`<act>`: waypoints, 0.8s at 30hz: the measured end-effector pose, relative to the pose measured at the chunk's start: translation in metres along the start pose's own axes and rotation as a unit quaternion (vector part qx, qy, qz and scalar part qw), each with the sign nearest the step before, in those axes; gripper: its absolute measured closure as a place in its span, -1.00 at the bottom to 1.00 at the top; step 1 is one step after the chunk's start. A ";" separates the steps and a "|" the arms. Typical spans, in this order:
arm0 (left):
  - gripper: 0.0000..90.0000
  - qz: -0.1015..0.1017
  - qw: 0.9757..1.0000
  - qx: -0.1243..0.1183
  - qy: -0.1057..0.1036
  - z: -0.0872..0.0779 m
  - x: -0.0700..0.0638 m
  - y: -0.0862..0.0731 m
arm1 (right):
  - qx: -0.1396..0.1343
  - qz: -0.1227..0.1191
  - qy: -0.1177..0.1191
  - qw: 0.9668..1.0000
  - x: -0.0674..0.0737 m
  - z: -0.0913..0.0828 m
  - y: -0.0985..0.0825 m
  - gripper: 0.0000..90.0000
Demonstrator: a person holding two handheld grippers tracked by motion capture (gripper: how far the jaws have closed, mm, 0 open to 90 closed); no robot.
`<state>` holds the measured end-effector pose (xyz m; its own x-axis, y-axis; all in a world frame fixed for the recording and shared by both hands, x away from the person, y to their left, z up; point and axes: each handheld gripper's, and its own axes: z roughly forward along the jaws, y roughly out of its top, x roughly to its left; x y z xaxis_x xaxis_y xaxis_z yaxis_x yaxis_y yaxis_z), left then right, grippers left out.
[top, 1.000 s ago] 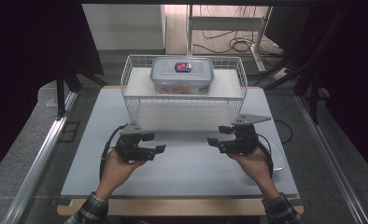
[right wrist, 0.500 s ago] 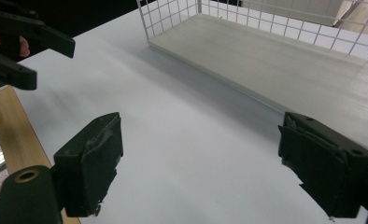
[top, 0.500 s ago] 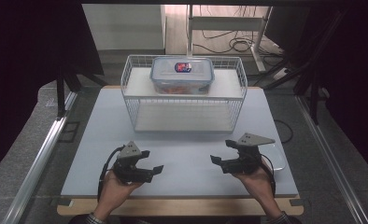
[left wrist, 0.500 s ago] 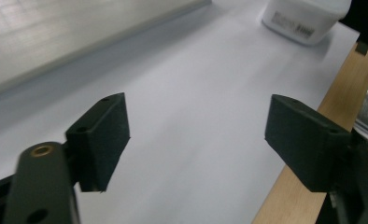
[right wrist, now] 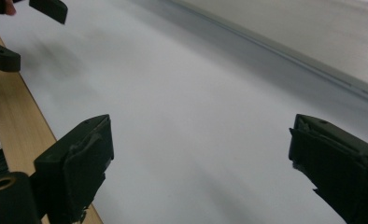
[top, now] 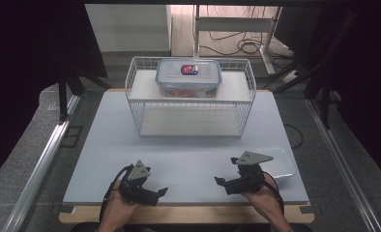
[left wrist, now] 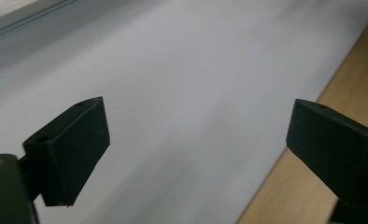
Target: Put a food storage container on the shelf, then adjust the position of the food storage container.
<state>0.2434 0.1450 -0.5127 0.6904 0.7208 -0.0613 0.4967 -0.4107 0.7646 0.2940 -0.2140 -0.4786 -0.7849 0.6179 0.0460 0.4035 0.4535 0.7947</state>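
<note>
Well beyond both hand-held grippers (top: 188, 185): container (top: 188, 78).

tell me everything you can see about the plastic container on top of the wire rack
The plastic container is a clear, rounded-corner rectangular box with a bluish transparent lid closed on it and a red-and-blue label on the lid. Something orange-red shows through its walls. It sits flat and upright on the white top shelf of the wire rack, about centred, at the far end of the table. Nothing else touches it.

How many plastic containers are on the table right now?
2: a lidded container on top of the wire rack, and a shallow clear tray beside the right gripper.
</note>
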 end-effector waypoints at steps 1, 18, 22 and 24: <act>-0.92 0.000 1.000 0.000 0.000 0.000 0.000 0.000 | 0.000 0.000 0.000 1.000 0.000 0.000 0.000 -0.87; -0.89 0.000 1.000 -0.007 0.017 0.010 0.007 -0.009 | 0.012 0.047 -0.052 0.997 -0.031 -0.016 -0.002 -0.64; -0.89 -0.005 1.000 -0.007 0.008 0.011 0.007 -0.010 | 0.003 0.063 -0.072 0.995 -0.046 -0.029 -0.004 -0.30; -0.89 -0.010 1.000 -0.010 0.005 0.011 0.008 -0.010 | 0.000 0.061 -0.089 0.994 -0.053 -0.037 -0.005 -0.10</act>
<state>0.2497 0.1492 -0.5277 0.6747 0.7348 -0.0695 0.5000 -0.3857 0.7754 0.3161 -0.2727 -0.4629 -0.6345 0.7722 0.0336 0.4908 0.3690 0.7893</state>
